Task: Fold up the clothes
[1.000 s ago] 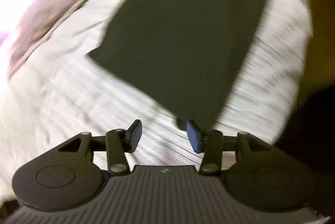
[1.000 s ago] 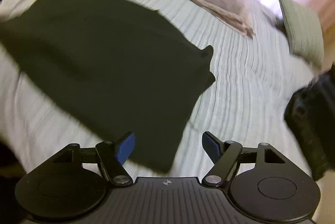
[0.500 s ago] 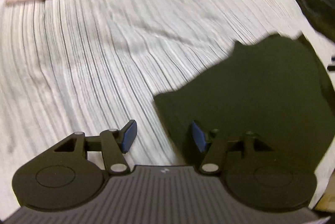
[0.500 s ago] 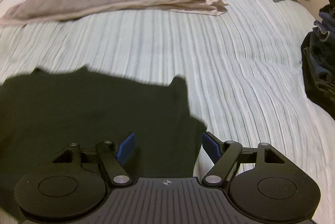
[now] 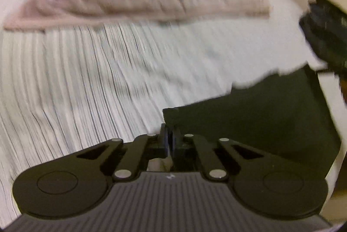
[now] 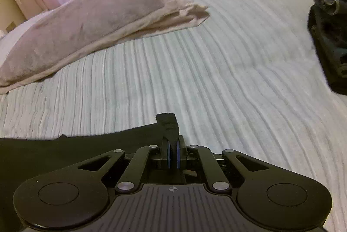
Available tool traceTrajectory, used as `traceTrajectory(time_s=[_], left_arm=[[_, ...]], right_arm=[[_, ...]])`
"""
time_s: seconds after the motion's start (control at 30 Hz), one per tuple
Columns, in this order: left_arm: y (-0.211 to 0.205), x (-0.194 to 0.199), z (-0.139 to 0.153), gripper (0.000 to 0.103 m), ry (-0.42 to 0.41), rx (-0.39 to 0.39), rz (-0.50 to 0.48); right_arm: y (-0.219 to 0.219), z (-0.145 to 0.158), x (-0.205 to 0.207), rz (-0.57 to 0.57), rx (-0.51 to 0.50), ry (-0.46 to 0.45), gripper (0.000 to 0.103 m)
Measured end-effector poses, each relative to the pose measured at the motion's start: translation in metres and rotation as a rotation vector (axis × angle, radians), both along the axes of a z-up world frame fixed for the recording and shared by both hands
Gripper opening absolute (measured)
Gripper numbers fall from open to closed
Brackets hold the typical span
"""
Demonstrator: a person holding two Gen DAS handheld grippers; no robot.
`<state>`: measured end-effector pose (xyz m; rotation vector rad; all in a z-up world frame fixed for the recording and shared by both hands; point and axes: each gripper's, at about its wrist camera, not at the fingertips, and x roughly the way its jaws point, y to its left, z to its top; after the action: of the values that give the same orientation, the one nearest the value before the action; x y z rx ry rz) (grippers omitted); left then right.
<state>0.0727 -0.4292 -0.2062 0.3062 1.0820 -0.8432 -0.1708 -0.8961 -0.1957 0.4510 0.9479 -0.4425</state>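
The bed [image 6: 216, 54], with its pale ribbed cover, fills both views, and the long mauve pillow [image 6: 91, 21] lies across its far side, level where a second ago it ran slantwise: both cameras have swung round to face up the bed. A heap of dark clothes [image 6: 329, 32] waits at the right edge, apart from the work. The dark garment [image 5: 260, 121] lies flat on the cover nearest the person, spread between the two hands. The biggest change is at its corners: half a second ago both claws stood wide over the cloth, and now both are clamped. The right claw [image 6: 172, 155] pinches a corner that sticks up between its pads; the left claw [image 5: 169, 143] is closed at the garment's other near corner. I judge the grasp made and the fold ready to be lifted over
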Motion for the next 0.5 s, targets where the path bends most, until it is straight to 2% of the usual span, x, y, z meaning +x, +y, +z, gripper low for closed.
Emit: traceTrajectory(time_s=[0.1, 0.13, 0.17, 0.2, 0.23, 0.33, 0.43, 0.5], left_arm=[[-0.011, 0.010, -0.008, 0.002, 0.003, 0.031, 0.010], [-0.015, 0.012, -0.019, 0.002, 0.017, 0.054, 0.015], [-0.020, 0.014, -0.029, 0.003, 0.032, 0.078, 0.020], [-0.024, 0.014, -0.038, 0.004, 0.037, 0.116, 0.020], [-0.024, 0.013, -0.042, 0.010, 0.030, 0.142, 0.023], [-0.023, 0.005, -0.043, 0.024, -0.008, 0.207, 0.037], [-0.015, -0.008, -0.028, 0.025, -0.079, 0.244, 0.053], [-0.014, -0.027, -0.012, 0.025, -0.117, 0.233, 0.010]], right_arm=[[-0.002, -0.023, 0.000, 0.014, -0.007, 0.051, 0.004], [-0.001, -0.027, -0.001, 0.013, -0.012, 0.059, 0.006], [0.001, -0.029, -0.002, 0.010, -0.016, 0.064, 0.012], [0.003, -0.025, -0.007, -0.007, -0.038, 0.059, 0.043], [0.006, -0.019, -0.013, -0.029, -0.066, 0.050, 0.061], [0.016, 0.005, -0.046, -0.066, -0.038, -0.013, 0.061], [0.039, 0.031, -0.088, -0.074, 0.055, -0.089, 0.061], [0.063, 0.038, -0.111, -0.075, 0.156, -0.125, 0.061]])
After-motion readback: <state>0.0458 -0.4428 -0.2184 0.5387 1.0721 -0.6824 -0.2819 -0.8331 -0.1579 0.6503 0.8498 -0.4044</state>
